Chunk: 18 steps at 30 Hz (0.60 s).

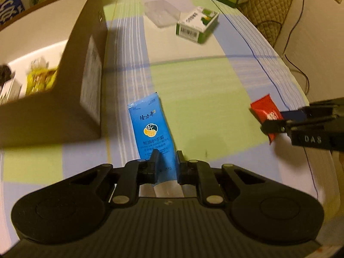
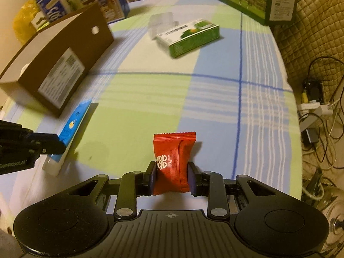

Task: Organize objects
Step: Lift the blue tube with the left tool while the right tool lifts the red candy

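My left tool (image 1: 166, 163) clamps the blue tube (image 1: 150, 129), right tool (image 2: 172, 175) clamps the red packet (image 2: 173, 161); both lifted, probably bound for the brown box (image 2: 64, 64).

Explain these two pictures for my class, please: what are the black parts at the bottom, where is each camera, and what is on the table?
No robot arm is here: a person holds a pair of black tongs in each hand, with a wide-angle camera on each looking forward along its two fingers. So each picture is one hand's view.

In the left-hand view, the left tongs are closed on a blue hand-cream tube. In the right-hand view, the right tongs grip a red snack packet. Each view also catches the other tongs at its edge.

On the checked tablecloth lie a green-and-white carton, a clear plastic container behind it, and an open brown cardboard box that already holds some items.
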Motion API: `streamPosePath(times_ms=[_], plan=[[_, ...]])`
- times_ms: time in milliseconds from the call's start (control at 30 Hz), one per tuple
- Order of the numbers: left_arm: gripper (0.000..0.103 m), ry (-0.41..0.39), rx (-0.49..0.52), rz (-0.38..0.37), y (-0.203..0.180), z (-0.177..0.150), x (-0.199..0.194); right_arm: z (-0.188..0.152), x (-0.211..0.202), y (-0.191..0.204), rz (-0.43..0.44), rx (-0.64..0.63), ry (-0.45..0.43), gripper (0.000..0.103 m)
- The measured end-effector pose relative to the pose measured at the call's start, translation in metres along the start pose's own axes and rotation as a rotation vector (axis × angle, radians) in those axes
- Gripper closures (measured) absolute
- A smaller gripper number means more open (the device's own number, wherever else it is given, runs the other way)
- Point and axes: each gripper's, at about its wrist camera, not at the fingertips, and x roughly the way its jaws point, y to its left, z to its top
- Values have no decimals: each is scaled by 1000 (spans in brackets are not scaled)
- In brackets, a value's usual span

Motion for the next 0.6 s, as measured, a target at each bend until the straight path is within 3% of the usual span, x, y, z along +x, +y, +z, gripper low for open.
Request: streamPosePath(times_ms=[200,300,333,433,600], plan=[[84,7,-104,-12,14,-27,-14,-14,-6,16,10,-25,11,76],[58,32,-165,13,19,-28,-8,-15,-6,17,0,-15,3,76],[55,41,-184,12,20,-28,-5,-15,-7,17,-1,-10,-2,76],[56,56,-217,6,22,-28,1,-16,-7,17,-7,-3,-10,76],[56,44,-176,43,10,-19,10,-17,-7,20,-20,-9,-18,76]])
